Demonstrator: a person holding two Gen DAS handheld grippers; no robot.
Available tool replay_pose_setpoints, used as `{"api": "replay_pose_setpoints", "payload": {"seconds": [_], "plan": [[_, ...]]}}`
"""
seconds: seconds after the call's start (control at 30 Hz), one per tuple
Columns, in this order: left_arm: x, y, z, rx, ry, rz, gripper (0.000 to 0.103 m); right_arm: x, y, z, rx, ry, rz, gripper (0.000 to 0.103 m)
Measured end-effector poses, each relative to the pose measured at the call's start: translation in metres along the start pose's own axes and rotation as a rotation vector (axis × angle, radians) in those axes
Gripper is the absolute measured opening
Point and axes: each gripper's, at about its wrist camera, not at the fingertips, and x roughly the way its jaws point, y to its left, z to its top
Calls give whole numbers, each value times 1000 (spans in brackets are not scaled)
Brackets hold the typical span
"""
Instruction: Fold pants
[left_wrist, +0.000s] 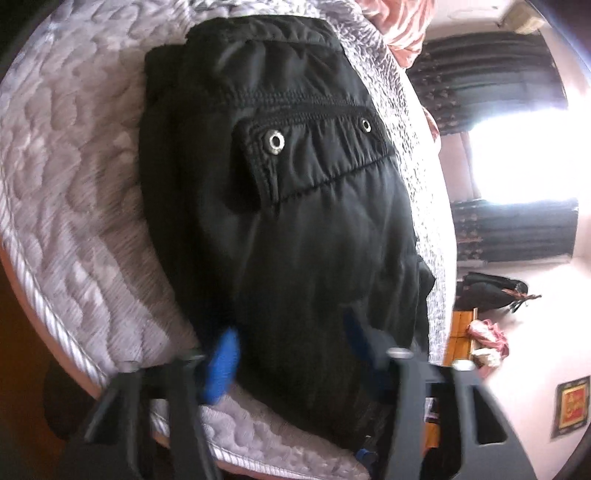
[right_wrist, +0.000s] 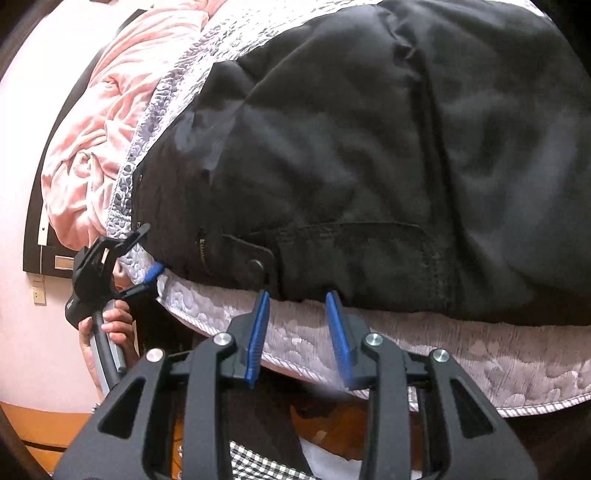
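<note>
Right now the black pants (left_wrist: 288, 192) lie folded into a thick bundle on the quilted grey mattress (left_wrist: 74, 206), close to its near edge. On top, in the left wrist view, a pocket flap with two metal snaps (left_wrist: 276, 140) faces up.

At the bundle's near end, the left gripper (left_wrist: 291, 347) has black fabric between its blue pads (left_wrist: 223, 363). One pad stands clear on the left of the cloth, the other is half buried in the dark folds on the right. Motion blur hides whether the pads actually press on the cloth, so I cannot tell if it is clamped. From the right wrist view this same gripper (right_wrist: 149, 273) shows at the mattress corner, with a hand (right_wrist: 110, 325) wrapped round its handle.

Further along the same near edge, the right gripper (right_wrist: 297, 299) has its pads (right_wrist: 258, 332) apart, with a clear gap between them. Its tips reach just to the hem of the pants, beside a pocket with a dark button (right_wrist: 255, 265). Through the gap only mattress shows, and no fabric is pinched.

A rumpled pink blanket (right_wrist: 110, 110) is heaped at the far left of the bed. Beyond the bed, dark curtains (left_wrist: 491, 74) frame a bright window (left_wrist: 524, 155).
</note>
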Motion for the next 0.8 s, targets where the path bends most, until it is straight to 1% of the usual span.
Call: {"api": "replay_pose_setpoints", "payload": {"seconds": [0.03,0.1,0.13,0.23,0.3,0.37,0.4,0.47,0.57,0.6,0.63,0.7,0.73,0.77,0.8], "plan": [[-1,-1,-1,14,-21,16,20,0,0,0,-1,1,-1,33],[-6,0,-1,21,-45,9,8,0,0,0,-2,1,-3,33],[-11,-1,-2,21,-55,-9,5,-1,-1,0,0,1,-2,33],[-28,-9,-8,49,-90,-45,4,-3,-3,0,6,-1,1,33],[-39,-11,-15,58,-110,-49,4,-6,-5,-1,12,-3,3,33],[-38,-3,-20,52,-111,-21,4,-7,-9,-1,16,-5,-1,33],[-30,5,-19,61,-105,13,4,-6,-10,0,20,-4,-6,33],[-9,14,-14,88,-79,54,5,-4,-15,2,21,-7,-20,31],[-3,8,-11,145,-81,90,12,-6,-18,3,26,-6,-4,32],[-7,1,-12,170,-96,125,23,-8,-18,3,20,-7,-8,35],[-12,-7,-16,193,-107,158,47,-15,-16,2,2,-16,-19,38],[-26,-19,-26,214,-145,182,78,-31,-15,2,-22,-51,-31,42],[-37,-27,-35,230,-186,205,79,-38,-16,3,-26,-65,-30,42],[-42,-35,-42,253,-206,210,79,-47,-17,4,-25,-85,-27,42],[-47,-47,-51,296,-210,178,79,-55,-19,5,-19,-106,-21,42]]}}
